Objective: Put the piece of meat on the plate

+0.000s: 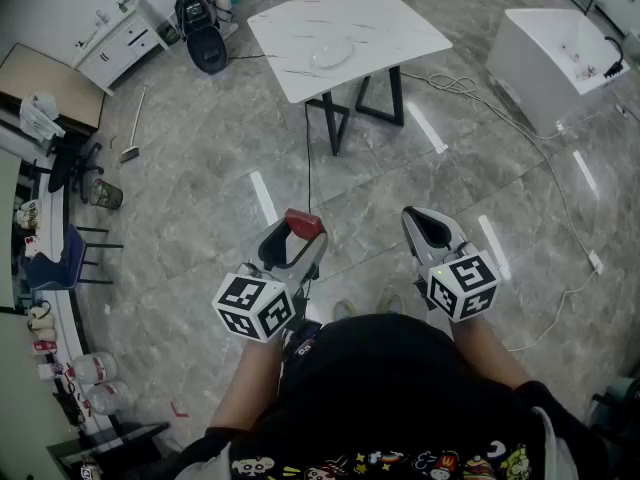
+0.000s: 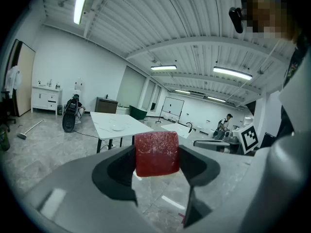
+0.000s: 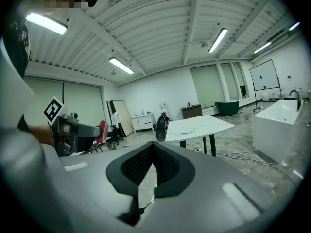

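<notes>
Our left tool (image 1: 297, 242) pinches the piece of meat (image 2: 156, 153) at its jaw tips, well short of the desk (image 1: 400, 18). Our right tool (image 1: 432, 230) is pressed together with nothing in it, and it is equally far from the desk. The plate (image 1: 331, 56) sits near the middle of the desk. We judge the carry to be the risk: only the tips grip the block, so a jolt while walking could drop it on the floor (image 1: 200, 208) before the desk. A cable (image 1: 470, 93) beside the desk could also catch a foot.
</notes>
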`<state>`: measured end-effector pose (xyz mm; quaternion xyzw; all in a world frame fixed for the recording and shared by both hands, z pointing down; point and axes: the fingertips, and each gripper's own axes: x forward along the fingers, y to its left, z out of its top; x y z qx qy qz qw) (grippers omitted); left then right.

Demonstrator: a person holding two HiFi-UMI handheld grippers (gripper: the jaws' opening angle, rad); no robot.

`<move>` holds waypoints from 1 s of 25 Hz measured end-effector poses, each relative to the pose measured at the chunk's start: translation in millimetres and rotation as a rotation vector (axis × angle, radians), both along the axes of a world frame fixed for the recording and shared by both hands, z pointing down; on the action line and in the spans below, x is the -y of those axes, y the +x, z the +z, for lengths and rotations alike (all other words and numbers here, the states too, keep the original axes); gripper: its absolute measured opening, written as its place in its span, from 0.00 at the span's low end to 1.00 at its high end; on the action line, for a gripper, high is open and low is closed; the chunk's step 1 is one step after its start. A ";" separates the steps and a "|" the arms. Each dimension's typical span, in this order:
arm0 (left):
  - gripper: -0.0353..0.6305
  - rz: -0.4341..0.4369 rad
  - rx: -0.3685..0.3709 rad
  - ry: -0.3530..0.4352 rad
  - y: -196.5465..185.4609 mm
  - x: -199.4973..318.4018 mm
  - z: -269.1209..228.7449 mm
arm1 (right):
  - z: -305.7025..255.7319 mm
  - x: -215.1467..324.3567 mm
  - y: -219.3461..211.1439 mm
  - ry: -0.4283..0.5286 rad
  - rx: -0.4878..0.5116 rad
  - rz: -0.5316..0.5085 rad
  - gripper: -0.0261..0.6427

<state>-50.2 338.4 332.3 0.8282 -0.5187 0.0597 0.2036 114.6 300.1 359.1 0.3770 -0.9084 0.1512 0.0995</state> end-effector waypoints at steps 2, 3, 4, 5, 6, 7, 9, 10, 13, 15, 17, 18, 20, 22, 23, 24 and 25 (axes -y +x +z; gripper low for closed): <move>0.63 -0.005 0.001 0.000 7.6 1.3 1.2 | 1.8 1.6 5.1 -0.002 -0.003 -0.012 0.07; 0.63 -0.009 0.001 -0.001 11.3 2.0 1.9 | 2.9 2.7 7.6 -0.002 -0.004 -0.019 0.07; 0.63 -0.013 0.002 -0.001 14.8 2.7 2.6 | 4.0 4.0 10.1 -0.003 -0.006 -0.026 0.07; 0.63 -0.018 0.001 -0.001 18.0 3.4 3.2 | 4.6 5.5 12.3 -0.002 -0.009 -0.034 0.07; 0.63 -0.024 0.000 -0.001 20.9 4.0 3.5 | 4.6 7.1 14.1 0.001 -0.013 -0.044 0.07; 0.63 -0.030 -0.002 -0.001 23.3 4.4 3.9 | 4.2 8.8 15.5 0.005 -0.017 -0.053 0.07; 0.63 -0.041 -0.007 -0.003 27.3 5.2 6.1 | 4.0 13.0 18.2 0.010 -0.021 -0.065 0.07; 0.63 -0.045 -0.010 -0.006 28.9 5.1 8.1 | 4.5 15.0 19.7 0.009 -0.018 -0.065 0.07; 0.63 -0.050 -0.010 -0.020 33.7 3.6 14.1 | 6.2 16.5 25.6 0.002 -0.001 -0.058 0.07; 0.63 -0.050 -0.002 -0.022 37.3 3.8 14.7 | 6.2 14.7 30.7 0.002 0.006 -0.059 0.07; 0.63 -0.051 0.006 -0.020 40.7 5.2 14.4 | 7.4 13.5 35.4 0.001 0.007 -0.066 0.07; 0.63 -0.052 0.008 -0.020 42.7 6.1 15.2 | 9.3 13.7 38.1 -0.002 0.004 -0.069 0.07; 0.63 -0.057 0.007 -0.025 46.4 7.6 18.9 | 15.1 15.4 44.3 -0.013 -0.004 -0.067 0.07; 0.63 -0.058 -0.002 -0.036 49.0 8.3 23.6 | 19.8 17.0 48.9 -0.029 -0.006 -0.056 0.07; 0.63 -0.056 -0.005 -0.040 50.0 9.2 25.5 | 20.9 17.9 49.8 -0.033 -0.005 -0.053 0.07; 0.63 -0.053 -0.009 -0.043 50.4 10.8 26.8 | 21.4 19.4 49.6 -0.035 -0.005 -0.052 0.07; 0.63 -0.051 -0.013 -0.044 50.2 13.0 27.6 | 21.8 21.4 48.6 -0.036 -0.007 -0.052 0.07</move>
